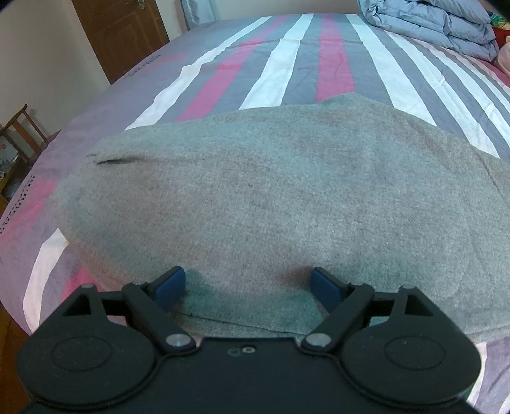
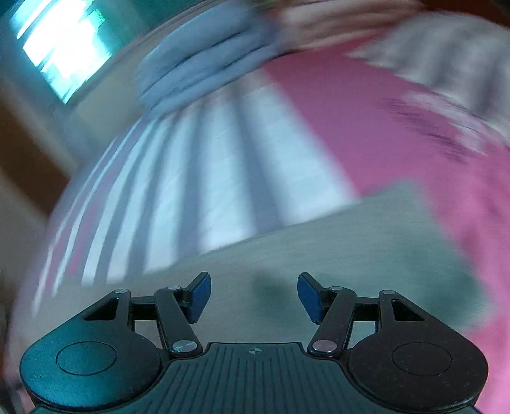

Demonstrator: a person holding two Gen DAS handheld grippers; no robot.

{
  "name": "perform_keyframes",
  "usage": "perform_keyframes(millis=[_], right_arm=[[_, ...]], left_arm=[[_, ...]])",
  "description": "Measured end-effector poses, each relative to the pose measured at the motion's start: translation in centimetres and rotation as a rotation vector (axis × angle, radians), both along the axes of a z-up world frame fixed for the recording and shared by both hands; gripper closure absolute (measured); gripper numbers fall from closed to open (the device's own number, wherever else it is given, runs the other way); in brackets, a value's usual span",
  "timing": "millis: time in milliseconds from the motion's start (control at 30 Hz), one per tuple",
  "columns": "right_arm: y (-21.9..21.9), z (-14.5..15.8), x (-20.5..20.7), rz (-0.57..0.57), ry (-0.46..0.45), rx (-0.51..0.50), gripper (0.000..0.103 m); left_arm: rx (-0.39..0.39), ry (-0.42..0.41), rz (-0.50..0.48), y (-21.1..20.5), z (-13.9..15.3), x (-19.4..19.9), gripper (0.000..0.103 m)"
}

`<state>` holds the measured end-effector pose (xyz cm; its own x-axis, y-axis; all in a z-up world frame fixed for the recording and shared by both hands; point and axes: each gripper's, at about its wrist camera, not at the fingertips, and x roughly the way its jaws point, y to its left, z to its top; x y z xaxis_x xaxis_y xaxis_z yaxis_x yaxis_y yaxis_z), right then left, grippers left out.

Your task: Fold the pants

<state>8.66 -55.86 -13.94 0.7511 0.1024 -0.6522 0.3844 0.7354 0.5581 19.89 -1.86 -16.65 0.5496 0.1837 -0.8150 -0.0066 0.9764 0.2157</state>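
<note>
Pants [image 1: 255, 203] lie flat, long axis crosswise to bed stripes [image 1: 334, 73].

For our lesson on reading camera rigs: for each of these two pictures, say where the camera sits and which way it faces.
Left wrist: on the left gripper, facing forward across the grey pants and along the striped bed; its open blue fingers show.
Right wrist: on the right gripper, blurred, facing over the pants toward the bed; open fingers show.
Shared: pants, bed, folded blue duvet.
</note>
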Motion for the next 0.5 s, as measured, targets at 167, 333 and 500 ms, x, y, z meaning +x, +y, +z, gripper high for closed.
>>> perform_keyframes(millis=[167, 333, 500], right_arm=[[-3.3, 0.1, -5.8, -0.094, 0.001, 0.047, 0.043], [-2.1, -0.4, -6.5, -0.064, 0.002, 0.225, 0.044], [-0.5, -2.3, -7.3, -0.085, 0.018, 0.365, 0.051]], left_arm=[[0.015, -0.004, 0.006, -0.4, 0.0, -0.1, 0.023], [0.012, -0.006, 0.005, -0.2, 0.0, -0.2, 0.023], [0.019, -0.011, 0.001, -0.3, -0.1, -0.3, 0.023]])
